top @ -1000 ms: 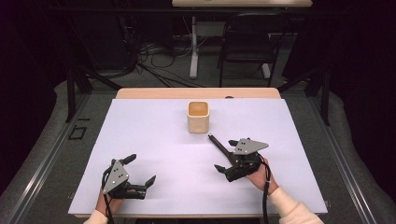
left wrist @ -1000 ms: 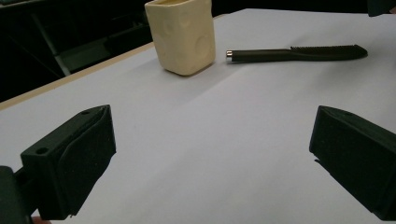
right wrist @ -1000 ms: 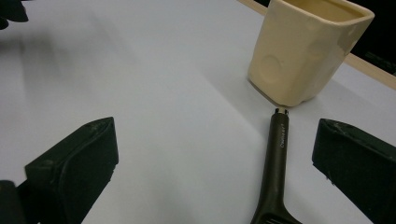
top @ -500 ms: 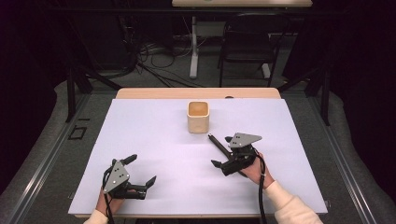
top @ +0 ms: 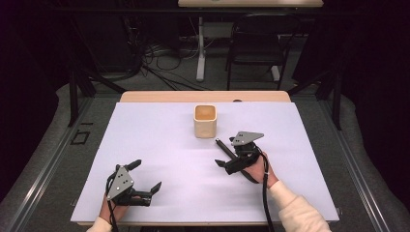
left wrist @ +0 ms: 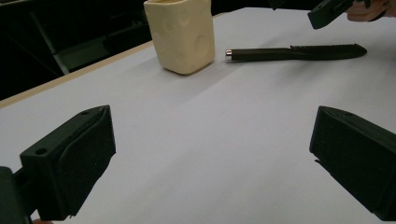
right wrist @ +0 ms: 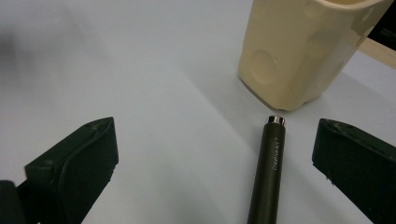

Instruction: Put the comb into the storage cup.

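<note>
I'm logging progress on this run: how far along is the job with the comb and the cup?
Nothing looks finished yet. The black comb lies flat on the table beside the cream cup, apart from it. In hand: the right gripper hovers over the comb with its jaws open on either side of the handle. The left gripper is open, near the table's front edge. Left: probably gripping the comb and lifting it.

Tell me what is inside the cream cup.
From the high view, the cream cup shows a bare inner wall and nothing sticking out. Its bottom is hidden by the rim. The black comb lies outside, beside it.
</note>
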`<move>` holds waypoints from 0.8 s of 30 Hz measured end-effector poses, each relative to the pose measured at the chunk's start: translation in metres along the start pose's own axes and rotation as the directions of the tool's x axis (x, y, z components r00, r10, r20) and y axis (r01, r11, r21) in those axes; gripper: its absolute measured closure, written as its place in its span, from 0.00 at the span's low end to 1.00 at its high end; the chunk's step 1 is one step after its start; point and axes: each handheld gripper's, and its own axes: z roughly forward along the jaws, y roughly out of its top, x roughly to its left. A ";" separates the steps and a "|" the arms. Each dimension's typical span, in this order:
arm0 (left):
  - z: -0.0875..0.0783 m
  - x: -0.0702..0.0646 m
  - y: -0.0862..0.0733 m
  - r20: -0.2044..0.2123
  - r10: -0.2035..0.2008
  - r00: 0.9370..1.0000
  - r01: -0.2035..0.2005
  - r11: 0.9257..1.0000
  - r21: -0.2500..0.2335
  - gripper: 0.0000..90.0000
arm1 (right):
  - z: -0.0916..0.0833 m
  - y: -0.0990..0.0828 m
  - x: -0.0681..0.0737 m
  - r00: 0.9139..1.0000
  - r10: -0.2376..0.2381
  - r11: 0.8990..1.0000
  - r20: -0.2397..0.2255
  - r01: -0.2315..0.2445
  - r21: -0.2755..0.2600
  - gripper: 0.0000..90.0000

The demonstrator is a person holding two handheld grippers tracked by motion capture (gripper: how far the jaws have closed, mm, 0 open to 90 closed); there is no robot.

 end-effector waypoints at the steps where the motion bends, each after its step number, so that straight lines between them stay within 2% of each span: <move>1: 0.000 0.000 0.000 -0.002 -0.001 1.000 0.001 1.000 0.000 0.00 | 0.001 0.000 -0.001 1.000 0.000 1.000 -0.003 0.000 0.002 0.00; 10: 0.000 0.000 0.000 -0.002 0.000 1.000 0.000 1.000 0.003 0.00 | 0.012 0.004 -0.007 1.000 0.011 1.000 -0.008 -0.011 0.017 0.00; 16: 0.001 -0.001 0.000 0.004 -0.001 1.000 0.001 1.000 0.007 0.00 | 0.013 0.005 -0.010 1.000 0.021 1.000 0.000 -0.021 0.016 0.03; 17: 0.000 0.000 0.000 0.001 0.001 1.000 -0.001 1.000 0.006 0.00 | 0.013 0.005 -0.013 1.000 0.028 1.000 0.005 -0.028 0.015 0.14; 19: 0.000 0.000 0.000 0.001 -0.001 1.000 0.001 1.000 0.005 0.00 | 0.014 0.005 -0.016 0.999 0.046 0.999 0.000 -0.046 0.019 0.19; 20: 0.001 0.000 0.000 0.003 -0.002 1.000 0.002 1.000 0.005 0.00 | 0.015 0.005 -0.017 0.998 0.055 0.998 0.010 -0.055 0.023 0.25; 21: 0.001 0.000 0.000 0.003 -0.002 1.000 0.002 1.000 0.005 0.00 | 0.015 0.005 -0.017 0.998 0.055 0.998 0.010 -0.055 0.023 0.25; 22: 0.001 -0.001 0.000 0.005 0.000 1.000 0.000 1.000 0.007 0.00 | 0.016 0.004 -0.020 0.998 0.066 0.998 0.016 -0.066 0.021 0.36; 23: 0.001 -0.001 0.000 0.005 0.000 1.000 0.000 1.000 0.007 0.00 | 0.016 0.004 -0.020 0.998 0.066 0.998 0.016 -0.066 0.021 0.36; 24: 0.001 -0.001 0.000 0.003 -0.001 1.000 0.001 1.000 0.006 0.00 | 0.017 0.005 -0.023 0.997 0.062 0.998 0.035 -0.063 0.020 0.58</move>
